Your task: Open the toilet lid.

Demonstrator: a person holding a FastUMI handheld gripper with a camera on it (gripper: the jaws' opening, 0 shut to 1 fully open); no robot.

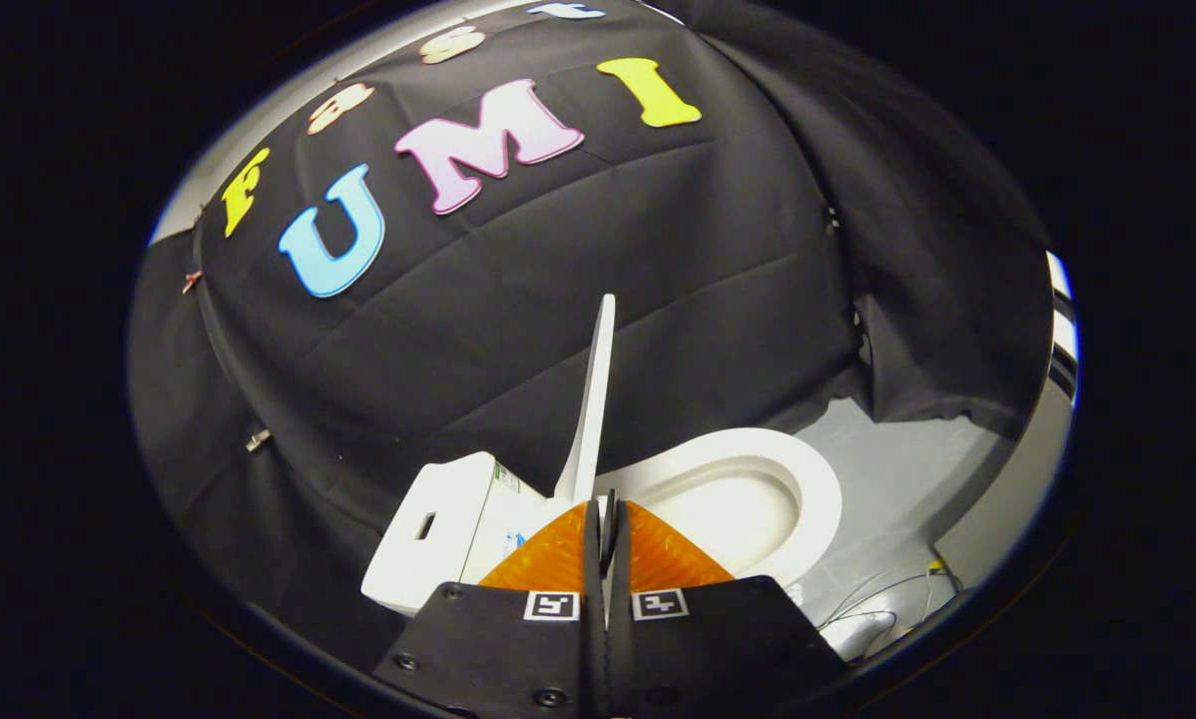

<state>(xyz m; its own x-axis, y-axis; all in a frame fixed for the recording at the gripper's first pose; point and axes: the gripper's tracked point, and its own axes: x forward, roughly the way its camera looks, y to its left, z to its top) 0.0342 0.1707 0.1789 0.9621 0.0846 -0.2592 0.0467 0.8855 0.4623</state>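
Toilet lid (594, 399) stands raised, seen edge-on, rising just ahead of the gripper (606, 519). Seat ring (818, 489) and bowl lie exposed beside the fingers. Gripper fingers together, apparently pinching the lid's lower edge. Opening looks essentially done; release remains.

One toilet (518, 519), with one lid (594, 399) standing upright edge-on and one seat ring (818, 489). One gripper (606, 519) with two fingers pressed close together, each carrying one square marker, two markers in all.
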